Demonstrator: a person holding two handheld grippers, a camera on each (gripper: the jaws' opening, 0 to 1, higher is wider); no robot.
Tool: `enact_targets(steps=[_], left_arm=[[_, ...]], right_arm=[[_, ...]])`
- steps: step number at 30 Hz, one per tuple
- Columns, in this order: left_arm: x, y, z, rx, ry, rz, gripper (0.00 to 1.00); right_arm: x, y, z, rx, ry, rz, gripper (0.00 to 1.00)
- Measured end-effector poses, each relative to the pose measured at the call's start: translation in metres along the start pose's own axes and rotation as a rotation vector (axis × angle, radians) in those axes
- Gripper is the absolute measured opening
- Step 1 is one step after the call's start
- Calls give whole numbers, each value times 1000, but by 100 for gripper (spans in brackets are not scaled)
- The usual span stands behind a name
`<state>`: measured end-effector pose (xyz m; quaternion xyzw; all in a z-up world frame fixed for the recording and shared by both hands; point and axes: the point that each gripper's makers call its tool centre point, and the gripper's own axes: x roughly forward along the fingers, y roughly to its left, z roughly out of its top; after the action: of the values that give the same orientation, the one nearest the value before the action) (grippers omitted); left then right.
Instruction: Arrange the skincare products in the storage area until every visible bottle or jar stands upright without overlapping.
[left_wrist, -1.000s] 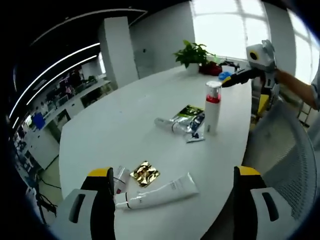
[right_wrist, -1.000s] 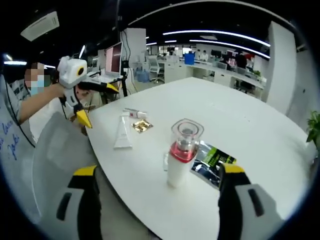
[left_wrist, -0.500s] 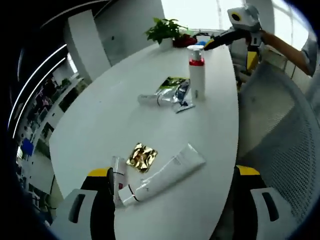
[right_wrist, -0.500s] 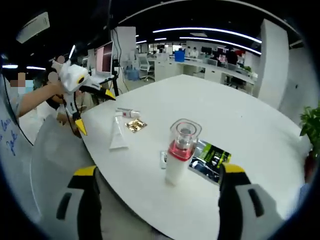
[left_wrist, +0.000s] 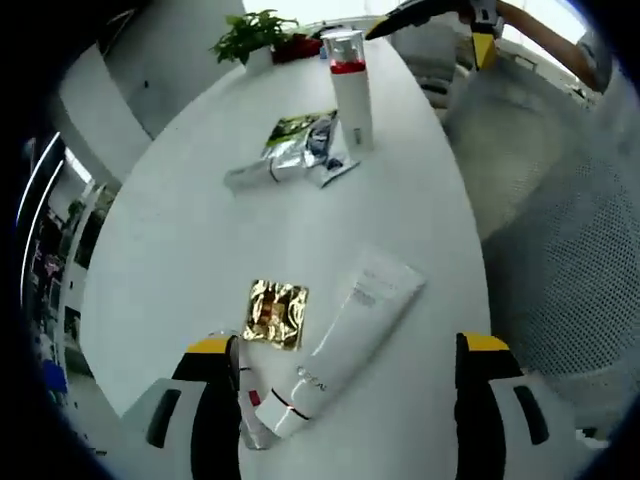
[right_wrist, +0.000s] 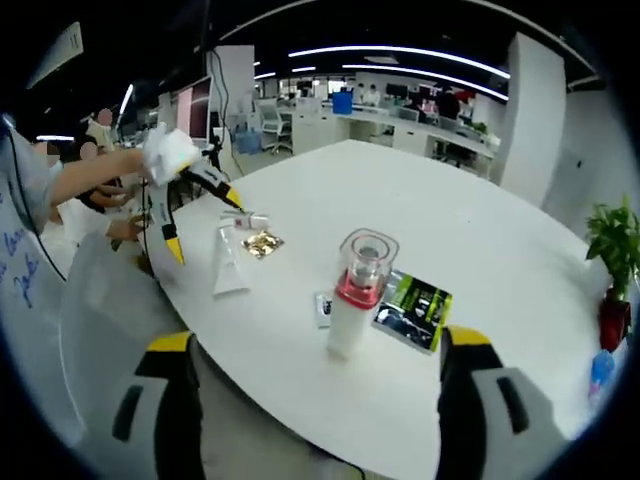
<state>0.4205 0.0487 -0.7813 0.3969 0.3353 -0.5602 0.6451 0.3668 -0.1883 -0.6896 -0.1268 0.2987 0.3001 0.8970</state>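
Left gripper view: your left gripper (left_wrist: 345, 400), jaws spread, empty, hangs over the long white squeeze tube (left_wrist: 345, 345) lying flat by the crumpled gold foil sachet (left_wrist: 273, 312). Right gripper (right_wrist: 312, 400) also spread, empty, near the upright white pump bottle w/ red collar (right_wrist: 355, 295). Risk: the soft tube may slip or topple when stood up, and could roll off the round white table's (left_wrist: 180, 200) edge.

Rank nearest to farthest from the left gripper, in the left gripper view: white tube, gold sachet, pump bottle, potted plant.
1. White tube, lying between the jaws.
2. Gold sachet, just beyond, left.
3. Pump bottle, upright, far up the table.
4. Potted plant, at the table's far end.
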Motion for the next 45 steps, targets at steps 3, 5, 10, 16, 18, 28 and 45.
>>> enact_targets(steps=[3, 5, 10, 16, 18, 28, 45], left_arm=[[6, 1, -1, 18, 12, -42, 78], [10, 0, -2, 41, 18, -73, 73], [18, 0, -12, 97, 65, -116, 61], [25, 1, -17, 134, 83, -142, 48], [26, 3, -16, 156, 78, -139, 43], [38, -7, -19, 232, 100, -217, 37], [39, -6, -8, 215, 66, -177, 27]], right_arm=[[0, -2, 1, 29, 3, -5, 100], [-1, -1, 1, 39, 2, -6, 100], [1, 1, -2, 62, 28, -13, 100], [5, 7, -2, 88, 29, -11, 100], [6, 7, 0, 96, 18, -18, 100], [4, 13, -2, 114, 27, -48, 100], [5, 20, -9, 120, 29, -34, 100]])
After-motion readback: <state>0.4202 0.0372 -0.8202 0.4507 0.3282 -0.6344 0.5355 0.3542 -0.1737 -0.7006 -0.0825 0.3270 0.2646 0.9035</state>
